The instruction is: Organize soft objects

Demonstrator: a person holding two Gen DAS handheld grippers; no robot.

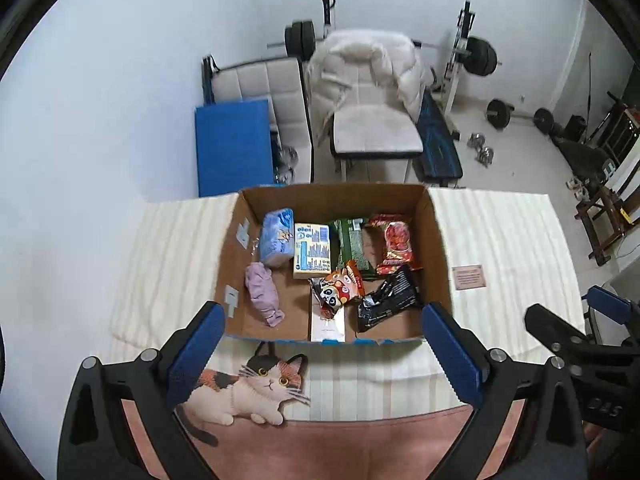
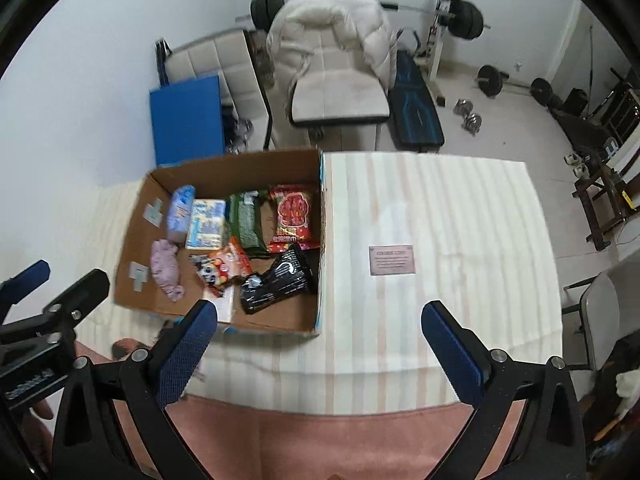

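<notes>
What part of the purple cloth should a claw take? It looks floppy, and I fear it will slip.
Grip the purple cloth across its bunched middle, coming straight down from above. It lies lengthwise on the box floor with bare cardboard on both long sides, so the fingers likely fit there.

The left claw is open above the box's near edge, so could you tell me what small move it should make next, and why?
Probably ease the left claw forward and down toward the lilac cloth bundle. It lies loose on the cardboard box floor, apart from the packets, and both claws are open and hold nothing.
</notes>
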